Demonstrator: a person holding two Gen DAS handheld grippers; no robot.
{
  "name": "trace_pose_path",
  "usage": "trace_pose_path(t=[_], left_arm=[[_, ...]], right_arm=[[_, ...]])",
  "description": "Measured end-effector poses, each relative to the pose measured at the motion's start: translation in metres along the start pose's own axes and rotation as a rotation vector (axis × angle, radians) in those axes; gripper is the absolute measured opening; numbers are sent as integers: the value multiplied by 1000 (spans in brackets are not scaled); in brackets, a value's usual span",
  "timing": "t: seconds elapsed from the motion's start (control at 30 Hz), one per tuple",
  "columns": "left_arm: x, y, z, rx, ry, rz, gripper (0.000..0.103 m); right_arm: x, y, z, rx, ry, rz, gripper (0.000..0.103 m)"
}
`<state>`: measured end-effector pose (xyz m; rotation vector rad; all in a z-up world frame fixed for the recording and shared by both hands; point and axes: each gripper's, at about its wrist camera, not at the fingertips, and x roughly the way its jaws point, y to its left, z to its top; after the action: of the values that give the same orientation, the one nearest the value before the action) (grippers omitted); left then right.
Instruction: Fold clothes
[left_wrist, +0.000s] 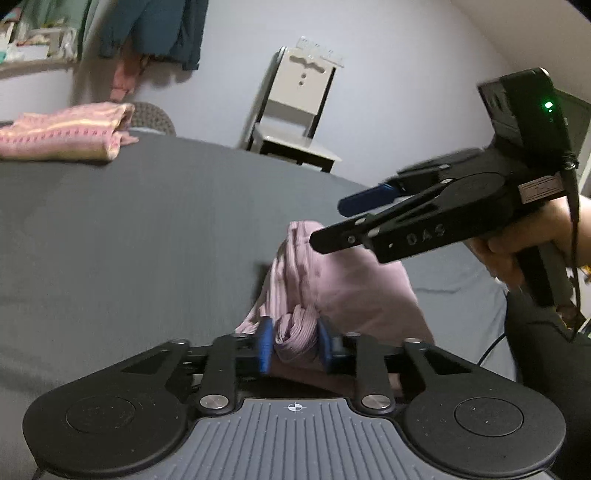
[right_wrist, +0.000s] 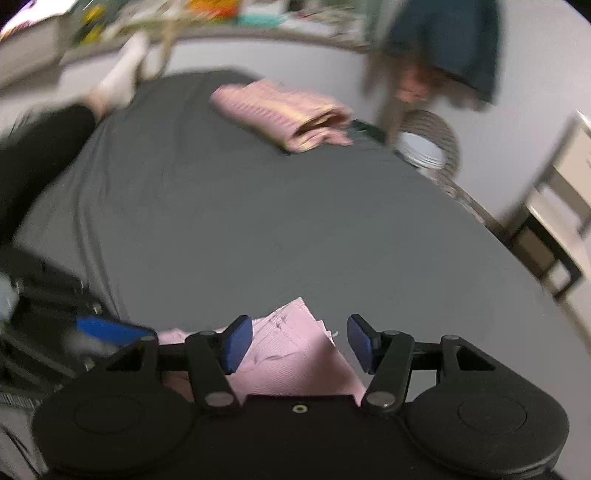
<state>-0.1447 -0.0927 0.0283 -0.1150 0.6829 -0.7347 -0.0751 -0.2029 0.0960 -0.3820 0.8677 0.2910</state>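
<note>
A mauve ribbed garment (left_wrist: 332, 284) lies bunched on the dark grey bed sheet (left_wrist: 147, 229). My left gripper (left_wrist: 295, 341) is shut on a gathered fold of it, the cloth pinched between the blue pads. My right gripper (left_wrist: 334, 225), held by a hand, hovers above the garment's far end in the left wrist view. In the right wrist view my right gripper (right_wrist: 300, 341) is open, with the same pink garment (right_wrist: 295, 358) below and between its fingers, untouched. A blue finger of the left gripper (right_wrist: 110, 328) shows at lower left.
A folded pink striped garment (left_wrist: 66, 134) (right_wrist: 284, 114) lies at the far side of the bed. A woven basket (right_wrist: 432, 144) and a pale chair (left_wrist: 295, 107) stand beyond the bed. Clothes hang on the wall (left_wrist: 159, 29). A dark-clad leg (right_wrist: 40, 155) rests at the left.
</note>
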Motion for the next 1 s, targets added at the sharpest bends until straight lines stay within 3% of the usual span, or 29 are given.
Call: trace_pose_path(t=[0.03,0.13,0.23,0.3,0.4,0.43,0.47,0.53,0.63,0.73,0.87,1.0], left_arm=[[1,0,0,3,7,2,16],[8,-1,0,10,26,13,11],[12,2,0,-10,32,47,9],[13,7,1,-43,35,53,8],[17,16,0,-99,60,47,8],[19,19,-1,-120,69,47,8],[20,21,-2,-137,73,48,9],[18,21,-3,-142,68,43,9],[17,19,-5,-121,65,46,9],[14,13,-5,-85,58,59,9],[14,-3,-4,41,37,102,9],[12,-10,-4,89,30,118,9]], right_arm=[[5,1,1,-17,17,20,50],[21,-5,3,20,71,84,7],[22,-22,0,173,10,84,7],[25,-39,-7,350,-18,91,7],[39,-46,-21,503,3,51,7],[44,-49,-26,555,7,46,10],[45,-52,-32,626,-14,60,19],[41,-61,-44,761,-84,108,31],[23,-67,-51,852,-207,144,39],[12,-68,-42,777,-191,119,39],[7,-44,-2,567,-68,65,40],[26,-12,42,390,86,30,43]])
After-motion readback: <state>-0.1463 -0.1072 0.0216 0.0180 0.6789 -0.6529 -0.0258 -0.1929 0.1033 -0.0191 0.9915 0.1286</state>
